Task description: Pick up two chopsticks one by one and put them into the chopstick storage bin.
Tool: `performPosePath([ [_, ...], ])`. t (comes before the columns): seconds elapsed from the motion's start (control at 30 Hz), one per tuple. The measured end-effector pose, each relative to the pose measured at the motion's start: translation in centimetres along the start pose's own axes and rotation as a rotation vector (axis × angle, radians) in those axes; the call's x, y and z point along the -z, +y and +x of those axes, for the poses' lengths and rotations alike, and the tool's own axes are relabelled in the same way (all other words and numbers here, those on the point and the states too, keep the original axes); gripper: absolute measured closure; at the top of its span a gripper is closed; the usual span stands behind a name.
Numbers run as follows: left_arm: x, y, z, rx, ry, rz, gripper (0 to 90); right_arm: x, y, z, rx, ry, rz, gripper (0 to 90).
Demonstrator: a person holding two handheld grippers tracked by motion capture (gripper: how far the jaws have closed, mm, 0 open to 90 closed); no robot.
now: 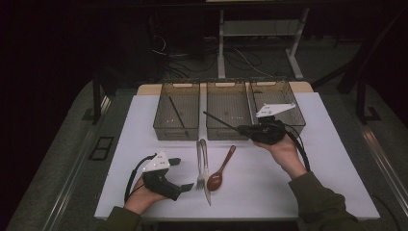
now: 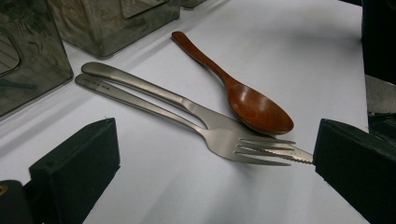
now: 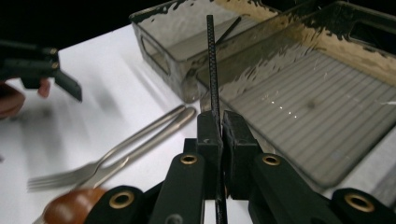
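My right gripper (image 1: 240,128) is shut on a thin black chopstick (image 1: 219,120) and holds it above the front edge of the middle clear tray (image 1: 228,135), with the stick pointing left and away. In the right gripper view the jaws (image 3: 222,126) pinch the chopstick (image 3: 211,60) near its lower end. Another black chopstick (image 1: 178,115) lies in the left tray (image 1: 176,136). My left gripper (image 1: 182,173) rests open on the table at the near left. In its own view the open left gripper (image 2: 212,156) frames the fork (image 2: 224,140), knife (image 2: 140,84) and wooden spoon (image 2: 252,105).
Fork (image 1: 200,166), knife (image 1: 207,190) and wooden spoon (image 1: 220,169) lie together mid-table on the white top (image 1: 298,192). A third clear tray (image 1: 294,118) stands at the back right, behind my right hand. Dark floor, cables and table legs lie beyond the table.
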State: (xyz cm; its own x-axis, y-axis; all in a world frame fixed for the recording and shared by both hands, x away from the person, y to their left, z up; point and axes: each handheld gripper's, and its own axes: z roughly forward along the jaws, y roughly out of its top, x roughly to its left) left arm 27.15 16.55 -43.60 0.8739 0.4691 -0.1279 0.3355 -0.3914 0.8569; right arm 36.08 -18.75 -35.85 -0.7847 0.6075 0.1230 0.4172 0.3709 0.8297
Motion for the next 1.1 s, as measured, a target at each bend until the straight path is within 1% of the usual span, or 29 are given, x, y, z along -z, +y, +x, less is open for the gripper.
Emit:
performPosePath([
  [0.1,-0.1,0.0,0.0,0.002,-0.002,0.001,0.0,-0.9,1.0,-0.1,-0.015,-0.002,-0.01,85.3],
  [0.2,-0.1,0.0,0.0,0.002,-0.005,0.002,0.0,-2.1,2.0,0.1,-0.016,0.0,-0.011,85.3],
  [0.5,-0.1,0.0,0.0,0.004,-0.008,-0.003,0.0,-6.1,4.8,0.7,0.005,-0.019,0.026,85.2],
  [0.57,-0.1,0.0,0.0,0.004,-0.009,-0.001,0.0,-7.0,5.5,0.8,0.003,-0.025,0.034,85.2],
  [0.83,-0.1,0.0,0.0,0.003,-0.011,-0.012,0.0,-10.5,7.8,0.7,-0.043,-0.038,0.048,85.2],
  [0.93,-0.1,0.1,0.0,-0.003,-0.012,-0.006,0.0,-11.7,8.5,0.7,-0.049,-0.042,0.059,85.2],
  [1.03,-0.1,0.1,-0.2,0.003,-0.015,-0.012,0.0,-12.9,8.9,0.8,-0.054,-0.051,0.078,85.1],
  [1.1,-0.1,0.1,-0.1,-0.001,-0.016,-0.008,0.0,-13.7,9.1,0.9,-0.058,-0.052,0.091,85.2],
])
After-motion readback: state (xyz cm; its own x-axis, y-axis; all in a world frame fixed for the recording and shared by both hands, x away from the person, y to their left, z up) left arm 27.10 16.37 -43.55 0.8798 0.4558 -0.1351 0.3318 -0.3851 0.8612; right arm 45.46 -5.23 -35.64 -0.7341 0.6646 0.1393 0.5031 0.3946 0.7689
